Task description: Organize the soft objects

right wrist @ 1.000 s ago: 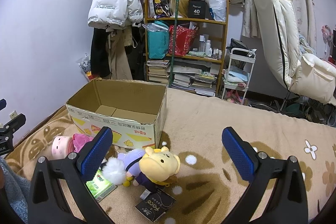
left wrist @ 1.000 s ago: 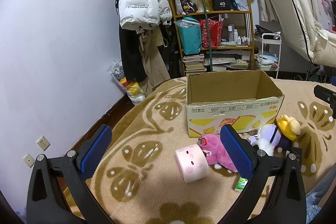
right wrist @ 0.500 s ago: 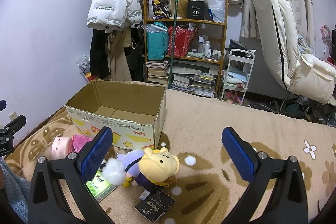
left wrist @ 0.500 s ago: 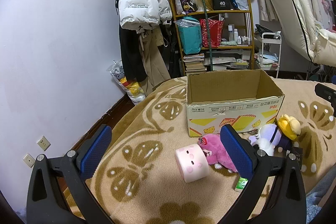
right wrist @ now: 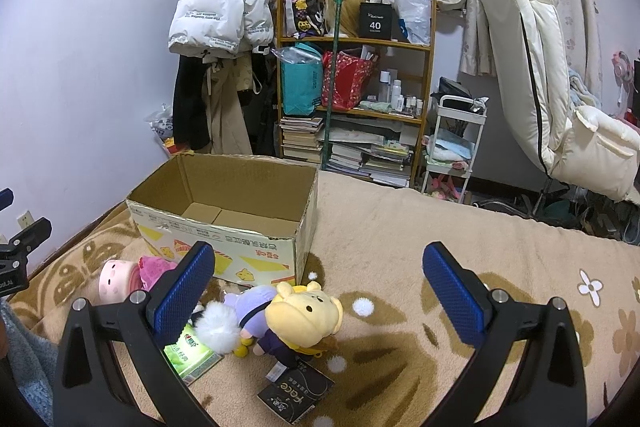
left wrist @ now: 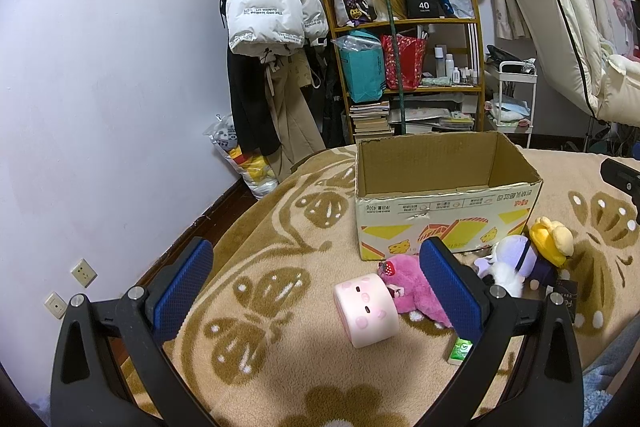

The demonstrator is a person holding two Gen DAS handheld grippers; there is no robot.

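An open, empty cardboard box [left wrist: 448,203] [right wrist: 224,223] stands on the patterned blanket. In front of it lie a pale pink cylinder plush [left wrist: 366,309] [right wrist: 114,277], a magenta plush [left wrist: 408,285] [right wrist: 154,265], and a yellow bear plush in purple [left wrist: 532,255] [right wrist: 292,319] with a white pompom. My left gripper [left wrist: 316,281] hovers open above and near the pink cylinder, holding nothing. My right gripper [right wrist: 316,285] is open and empty too, with the yellow bear low between its fingers.
A green tissue pack [right wrist: 192,351] [left wrist: 460,349] and a black packet [right wrist: 296,391] lie by the toys. Behind the bed stand a wooden shelf [right wrist: 356,99], a coat rack with a white jacket [left wrist: 268,11], a white cart [right wrist: 452,143] and a cream recliner [right wrist: 560,87].
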